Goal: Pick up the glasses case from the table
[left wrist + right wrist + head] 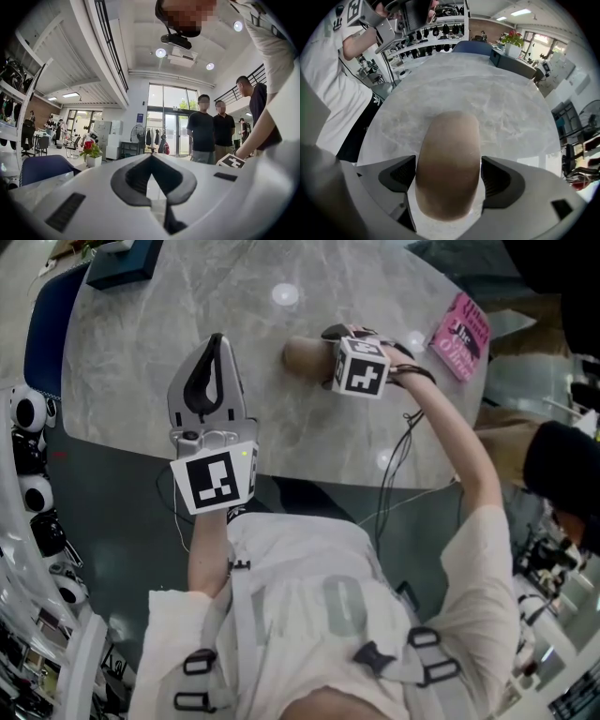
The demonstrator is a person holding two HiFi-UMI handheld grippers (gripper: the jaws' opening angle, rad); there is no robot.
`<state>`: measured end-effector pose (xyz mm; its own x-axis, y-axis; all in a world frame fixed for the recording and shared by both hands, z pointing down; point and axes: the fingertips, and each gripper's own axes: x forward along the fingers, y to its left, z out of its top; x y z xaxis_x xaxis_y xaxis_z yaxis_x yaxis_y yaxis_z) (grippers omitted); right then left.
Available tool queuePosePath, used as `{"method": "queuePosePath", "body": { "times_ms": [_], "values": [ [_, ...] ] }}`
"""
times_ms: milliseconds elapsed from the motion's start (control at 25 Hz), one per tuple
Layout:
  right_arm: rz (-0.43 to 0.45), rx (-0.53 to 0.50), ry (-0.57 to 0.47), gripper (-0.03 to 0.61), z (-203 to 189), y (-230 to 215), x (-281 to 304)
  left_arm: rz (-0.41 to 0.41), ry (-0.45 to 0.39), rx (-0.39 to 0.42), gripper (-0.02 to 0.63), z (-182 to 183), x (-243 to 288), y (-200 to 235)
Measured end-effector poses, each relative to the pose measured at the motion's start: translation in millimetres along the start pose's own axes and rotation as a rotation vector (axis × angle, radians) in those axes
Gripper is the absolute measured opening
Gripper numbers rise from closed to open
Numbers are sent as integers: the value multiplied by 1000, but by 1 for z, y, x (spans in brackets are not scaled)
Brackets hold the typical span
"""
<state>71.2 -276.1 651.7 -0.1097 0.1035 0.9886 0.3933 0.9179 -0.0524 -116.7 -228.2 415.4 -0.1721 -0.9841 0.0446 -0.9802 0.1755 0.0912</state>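
The right gripper's fingers (401,176) sit pressed against the two long sides of the glasses case (447,164), one pad on each flank. About half of the tan, rounded case sticks out beyond the tips. The right gripper (448,174) reaches in from the right. The case lies on the grey marbled surface (497,93), around its middle and toward the far side.

The left gripper's fingers (185,180) are together, their tips meeting in a point with only a diamond-shaped gap behind them and nothing in it. The left gripper (217,341) is held over the near left part of the surface, well apart from the case. Its own view looks out across the room rather than down.

A pink book (459,334) lies near the surface's far right edge, and a dark blue box (122,263) sits at the far left. A blue chair (47,324) stands just beside the left rim. Cables (398,465) hang from the right gripper down past the near edge. In the left gripper view, two people (213,129) stand by glass doors, and a potted plant (90,151) with red flowers stands to the left.
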Motion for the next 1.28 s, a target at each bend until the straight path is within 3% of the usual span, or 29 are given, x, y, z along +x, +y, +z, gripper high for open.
{"method": "queuePosePath", "body": {
  "times_ms": [800, 1280],
  "values": [
    [38, 2, 82, 416, -2, 5, 17, -21, 17, -8, 3, -9, 6, -1],
    [-39, 17, 68, 391, 4, -5, -2, -41, -26, 10, 3, 19, 4, -5]
  ]
}}
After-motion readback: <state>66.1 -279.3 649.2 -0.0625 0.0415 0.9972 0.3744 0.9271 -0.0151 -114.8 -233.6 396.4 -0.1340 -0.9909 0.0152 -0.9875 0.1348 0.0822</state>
